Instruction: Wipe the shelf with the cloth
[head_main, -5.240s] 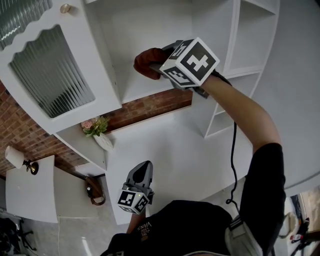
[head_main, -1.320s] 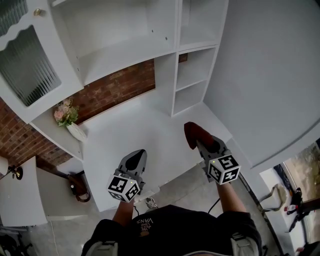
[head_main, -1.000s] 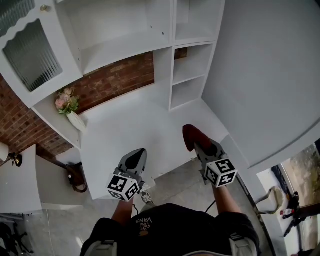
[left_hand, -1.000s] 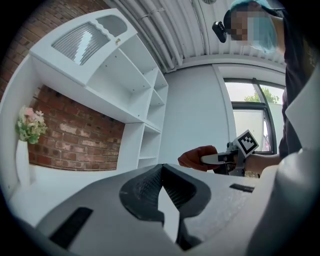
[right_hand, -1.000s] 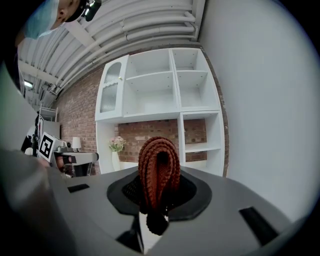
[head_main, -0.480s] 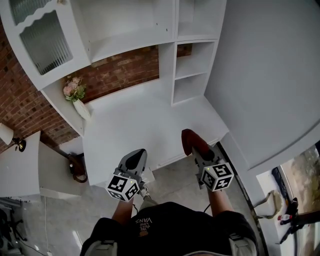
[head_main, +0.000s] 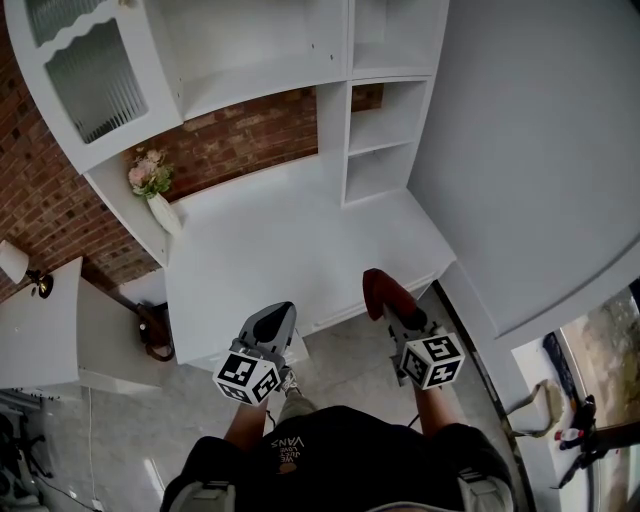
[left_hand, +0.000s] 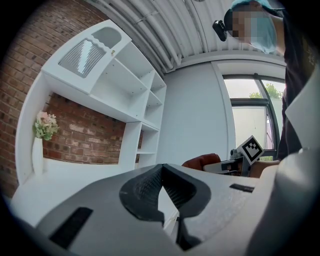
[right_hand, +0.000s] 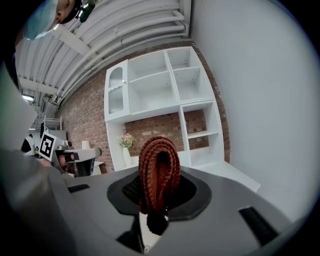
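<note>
The right tongs (head_main: 392, 310) are pinching the cloth (head_main: 378, 288), a rust-brown piece with a ribbed, corded knit. In the right gripper view the cloth (right_hand: 159, 167) is folded over on itself into a narrow upright loop. Its rounded top rises above the right tongs (right_hand: 158, 195), and a darker tail hangs down through the gap below them. No part of it is spread flat; it is bunched into a thick wad.

In the head view the cloth shows over the front edge of the white bench (head_main: 290, 235), toward the bench's right end. Whether it touches the bench cannot be told. It is well apart from the white shelf unit (head_main: 335, 105), which stands at the back of the bench against a brick wall (head_main: 250, 135).

The left tongs (head_main: 276, 320) are pressed together with nothing between them. In the left gripper view the ribbed pads (left_hand: 147, 185) meet at the tips of the left tongs (left_hand: 161, 171). They sit near the bench's front edge, to the left of the cloth.

A white vase of pink flowers (head_main: 155, 190) stands on a side ledge at the left of the shelf unit, below a cabinet door with ribbed glass (head_main: 88, 65).
</note>
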